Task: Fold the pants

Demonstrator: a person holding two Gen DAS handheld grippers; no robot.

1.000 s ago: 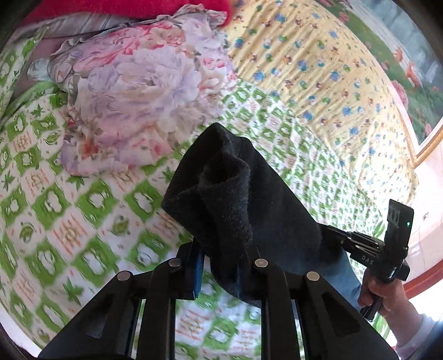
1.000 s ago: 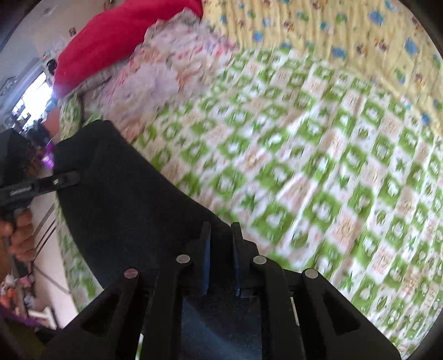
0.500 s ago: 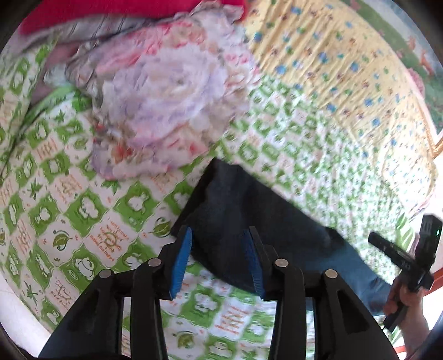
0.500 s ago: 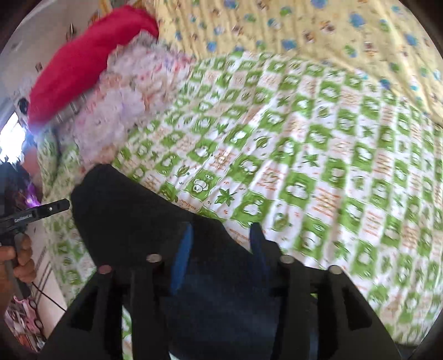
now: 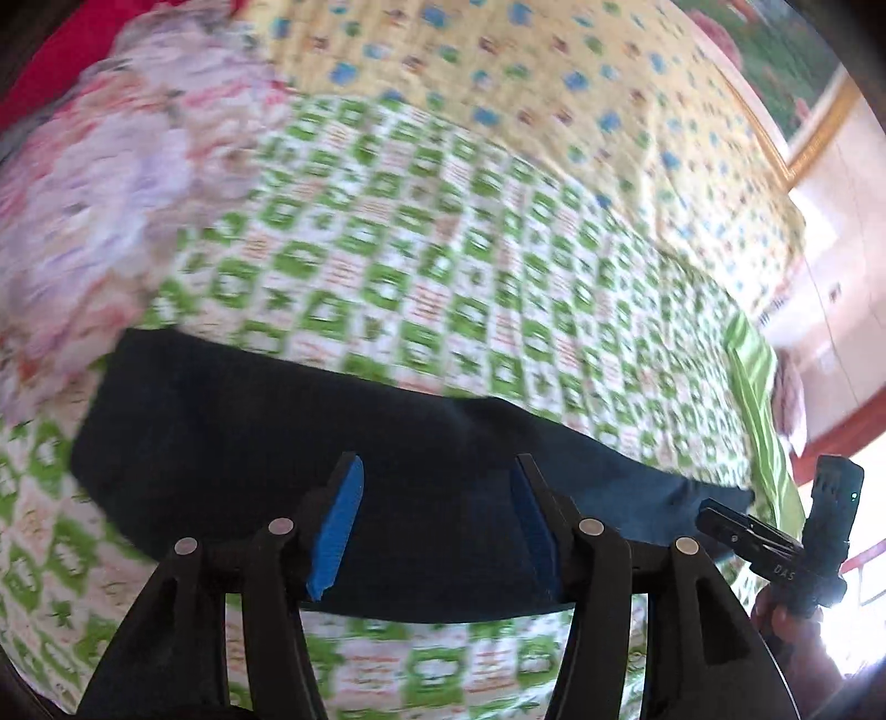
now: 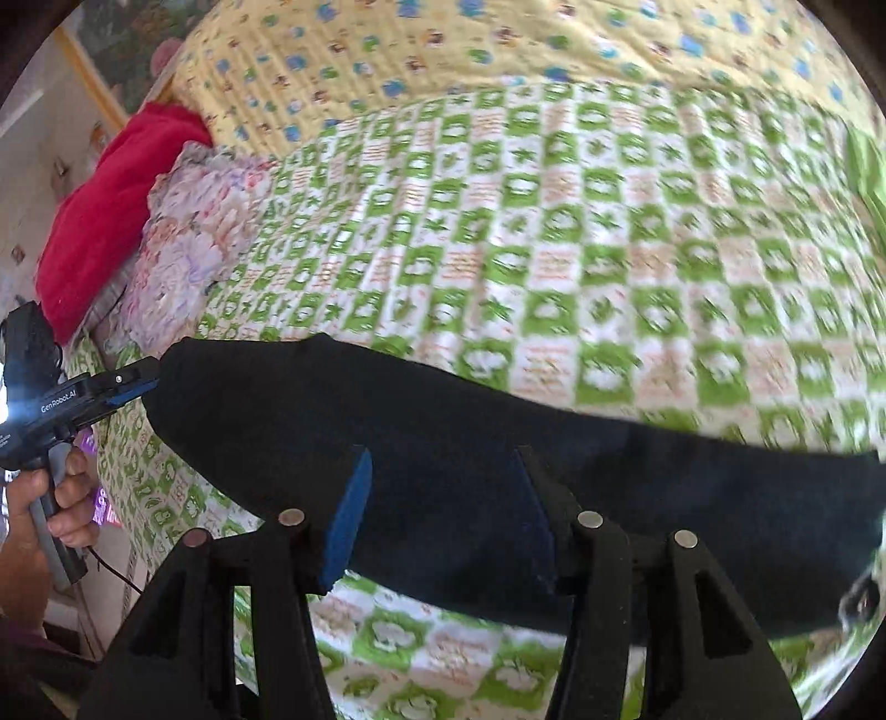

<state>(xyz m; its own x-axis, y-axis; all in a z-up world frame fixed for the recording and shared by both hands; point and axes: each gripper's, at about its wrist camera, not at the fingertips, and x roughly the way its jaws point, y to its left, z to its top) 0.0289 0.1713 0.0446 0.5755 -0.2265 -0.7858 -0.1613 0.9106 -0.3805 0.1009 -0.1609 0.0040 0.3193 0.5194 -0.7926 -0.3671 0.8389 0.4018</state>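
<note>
Dark pants (image 5: 343, 443) lie flat, long axis running side to side across the green-checked quilt (image 5: 443, 266).
Left gripper (image 5: 437, 487) is opening and right gripper (image 6: 443, 482) gapes, neither pinching the pants below; beyond the pants, floral pillow (image 6: 188, 243), red pillow (image 6: 111, 199), yellow blanket (image 5: 554, 83).

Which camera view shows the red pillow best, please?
The right wrist view: the red pillow shows there almost whole, beside the floral pillow at the bed's edge. The left wrist view gives only a blurred red strip in its top left corner.
</note>
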